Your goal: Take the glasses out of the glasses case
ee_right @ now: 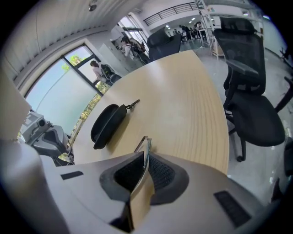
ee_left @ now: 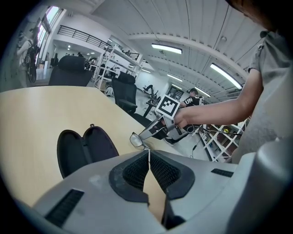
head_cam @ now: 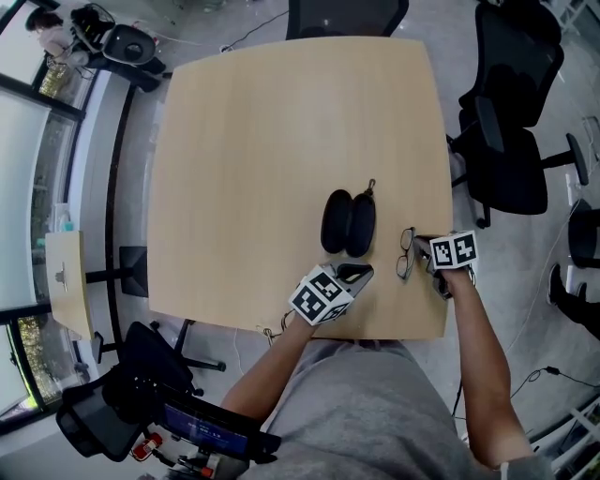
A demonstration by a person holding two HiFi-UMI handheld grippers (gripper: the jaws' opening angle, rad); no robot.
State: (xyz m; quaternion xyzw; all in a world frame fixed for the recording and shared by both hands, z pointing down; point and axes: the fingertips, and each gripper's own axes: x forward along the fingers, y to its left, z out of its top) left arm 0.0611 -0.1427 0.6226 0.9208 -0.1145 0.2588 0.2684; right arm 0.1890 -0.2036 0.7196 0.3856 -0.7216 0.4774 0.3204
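The black glasses case (head_cam: pixel 349 223) lies wide open on the wooden table (head_cam: pixel 272 141); in the left gripper view its two halves (ee_left: pixel 84 148) show nothing inside. The glasses (head_cam: pixel 405 253) are out of it, to its right near the table's front right corner. My right gripper (head_cam: pixel 420 247) is shut on them, and the thin frame (ee_right: pixel 144 142) sticks out between its pads (ee_right: pixel 158 171). Whether they touch the tabletop I cannot tell. My left gripper (head_cam: pixel 364 273) is shut and empty, just in front of the case. From the left gripper (ee_left: pixel 149 156) the glasses (ee_left: pixel 136 139) appear beyond its tips.
Black office chairs (head_cam: pixel 511 122) stand off the table's right side, and another chair (head_cam: pixel 347 14) at its far edge. The table's front edge (head_cam: pixel 375 336) runs close under both hands. A window wall (head_cam: pixel 37 187) is on the left.
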